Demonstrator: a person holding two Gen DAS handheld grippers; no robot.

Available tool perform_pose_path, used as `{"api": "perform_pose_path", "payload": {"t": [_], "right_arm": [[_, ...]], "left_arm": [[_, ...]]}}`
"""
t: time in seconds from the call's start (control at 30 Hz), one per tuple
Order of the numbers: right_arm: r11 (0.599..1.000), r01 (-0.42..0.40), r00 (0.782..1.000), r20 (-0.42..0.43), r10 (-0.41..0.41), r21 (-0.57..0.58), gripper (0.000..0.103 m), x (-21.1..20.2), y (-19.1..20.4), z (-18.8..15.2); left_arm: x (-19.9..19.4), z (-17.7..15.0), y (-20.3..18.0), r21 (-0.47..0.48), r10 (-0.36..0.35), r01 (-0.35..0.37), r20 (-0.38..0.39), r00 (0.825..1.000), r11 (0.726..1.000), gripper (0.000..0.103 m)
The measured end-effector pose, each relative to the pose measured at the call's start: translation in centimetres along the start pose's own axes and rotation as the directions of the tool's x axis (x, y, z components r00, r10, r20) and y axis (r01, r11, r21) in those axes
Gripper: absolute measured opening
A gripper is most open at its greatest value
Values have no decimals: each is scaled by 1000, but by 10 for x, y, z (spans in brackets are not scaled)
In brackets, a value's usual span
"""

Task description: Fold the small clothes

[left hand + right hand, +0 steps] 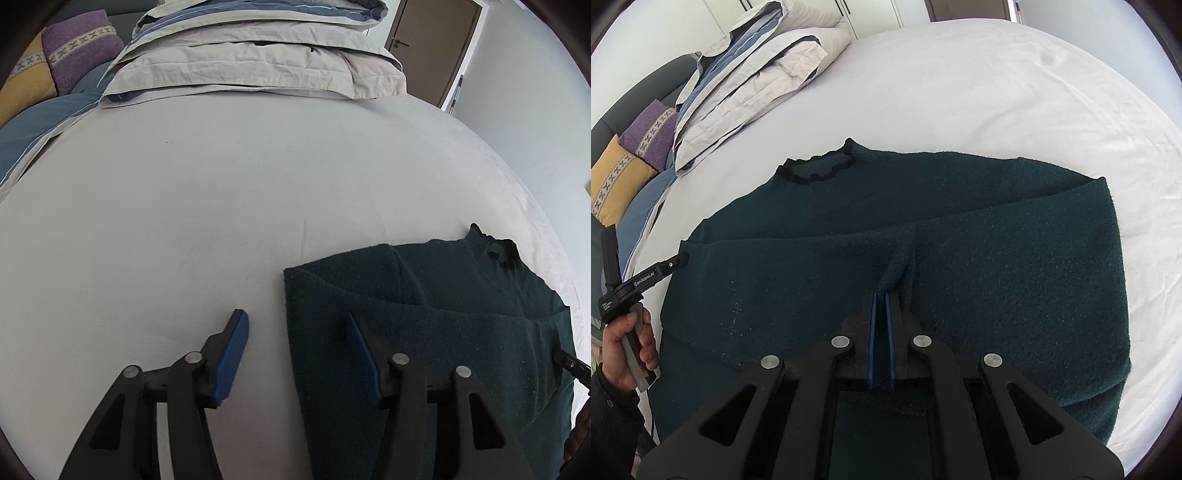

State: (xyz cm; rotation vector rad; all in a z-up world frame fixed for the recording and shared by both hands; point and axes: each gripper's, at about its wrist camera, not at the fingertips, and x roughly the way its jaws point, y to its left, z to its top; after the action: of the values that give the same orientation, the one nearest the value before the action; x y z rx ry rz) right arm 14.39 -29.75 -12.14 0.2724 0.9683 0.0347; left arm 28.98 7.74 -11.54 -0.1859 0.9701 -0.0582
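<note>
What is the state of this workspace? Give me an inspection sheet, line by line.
Surface: white bed sheet, lightly wrinkled.
Job's things: dark green sweater lying flat, both sides folded inward.
Clutter: folded duvet, purple pillow and yellow pillow at the head.
Grippers: left gripper open over the sweater's edge; right gripper shut on a sweater fold.
Cables: nothing seen.
Surroundings: brown door, white walls.
</note>
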Motion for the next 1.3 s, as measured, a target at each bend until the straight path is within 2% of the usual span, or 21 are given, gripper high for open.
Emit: {"api": "perform_pose_path", "payload": {"t": [0.07,0.13,0.37,0.47,0.53,0.6,0.67,0.73,0.8,0.83,0.87,0.93,1.0,1.1,1.2,1.27,1.3], "right_arm": [[1000,21,1000,5,-21,12,4,4,-4,1],[999,21,1000,10,-21,46,4,7,-12,1],[984,7,998,58,-17,177,0,7,-43,-4],[975,4,994,108,-29,221,6,-14,-49,-4],[976,-42,984,176,3,215,6,-33,-45,-4],[976,-114,976,206,75,184,6,-40,-31,-3],[981,-153,976,176,130,123,6,-31,-7,-1],[986,-149,982,128,139,74,6,-15,14,-1],[987,-145,988,61,140,74,6,6,21,-4],[988,-119,993,35,117,96,6,16,18,-7],[986,-118,993,35,115,120,6,21,12,-12],[967,-183,982,79,171,177,4,20,-5,-19],[955,-182,981,113,160,233,4,12,-21,-23],[948,-148,981,162,105,283,6,-6,-32,-22],[937,-237,958,220,182,256,8,-21,-28,-13],[946,-243,959,197,202,213,9,-14,-18,-9],[952,-225,969,154,196,205,15,-4,-15,-8]], "left_arm": [[3,1,-2,24,19,-19,3,1000,1000,36],[3,0,-1,32,23,-23,6,1000,999,32],[2,-3,3,36,21,-22,30,999,999,29],[-17,-6,-1,52,76,-79,71,995,995,26],[-40,-13,-10,72,81,-90,122,989,993,26],[-61,-21,-24,103,53,-71,165,985,992,26],[-72,-30,-41,153,41,-69,179,983,986,26],[-66,-37,-51,195,66,-96,157,985,976,26],[-45,-43,-46,198,122,-135,75,990,971,26],[-32,-47,-38,187,130,-132,24,991,974,27],[-28,-52,-30,182,132,-136,35,991,974,37],[-30,-59,-22,187,138,-149,69,988,971,45],[-32,-57,-17,173,125,-133,60,990,976,46],[-29,-57,-18,179,140,-150,67,988,972,46],[-29,-60,-19,180,143,-155,76,987,971,47],[-30,-59,-17,168,130,-140,71,989,976,47],[-30,-59,-17,164,126,-135,69,990,977,47]]}}
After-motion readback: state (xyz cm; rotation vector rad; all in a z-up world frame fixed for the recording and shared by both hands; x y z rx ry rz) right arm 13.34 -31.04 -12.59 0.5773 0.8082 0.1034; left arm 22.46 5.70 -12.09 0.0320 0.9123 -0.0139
